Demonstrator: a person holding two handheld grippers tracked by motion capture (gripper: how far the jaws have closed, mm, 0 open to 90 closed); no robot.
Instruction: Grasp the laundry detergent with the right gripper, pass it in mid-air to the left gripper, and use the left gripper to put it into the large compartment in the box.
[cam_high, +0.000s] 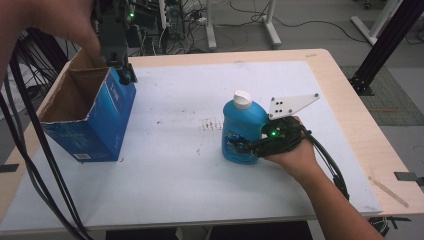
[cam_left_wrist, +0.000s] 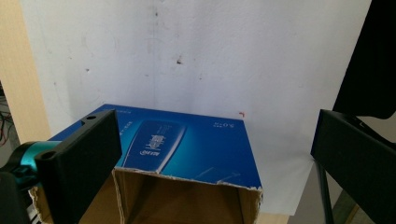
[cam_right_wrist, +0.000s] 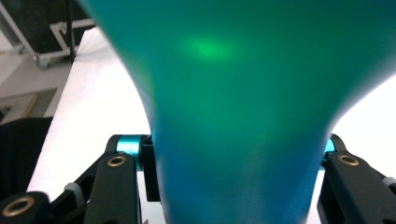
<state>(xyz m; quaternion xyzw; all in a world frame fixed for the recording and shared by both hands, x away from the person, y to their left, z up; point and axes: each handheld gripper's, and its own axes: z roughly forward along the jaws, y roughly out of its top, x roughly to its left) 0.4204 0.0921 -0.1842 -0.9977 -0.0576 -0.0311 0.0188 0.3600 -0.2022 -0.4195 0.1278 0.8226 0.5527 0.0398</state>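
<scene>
A blue bottle (cam_high: 239, 131) with a white cap (cam_high: 242, 99) stands upright near the middle of the white mat (cam_high: 190, 190). My right gripper (cam_high: 243, 144) reaches in from the right and is shut on the bottle's lower body. In the right gripper view the bottle (cam_right_wrist: 233, 84) sits close up between the two black jaws. At the back left stands a blue cardboard box (cam_high: 97, 125), its top open. My left gripper (cam_high: 125, 75) hovers over the box's far right corner. In the left gripper view its jaws stand wide apart above the box (cam_left_wrist: 196, 144), gripping nothing.
The mat lies on a wooden table (cam_high: 350, 115) whose right edge runs close to my right forearm. Black cables (cam_high: 30, 165) hang along the left side. A black frame post (cam_high: 385, 45) and metal stand legs (cam_high: 270, 30) are beyond the far edge.
</scene>
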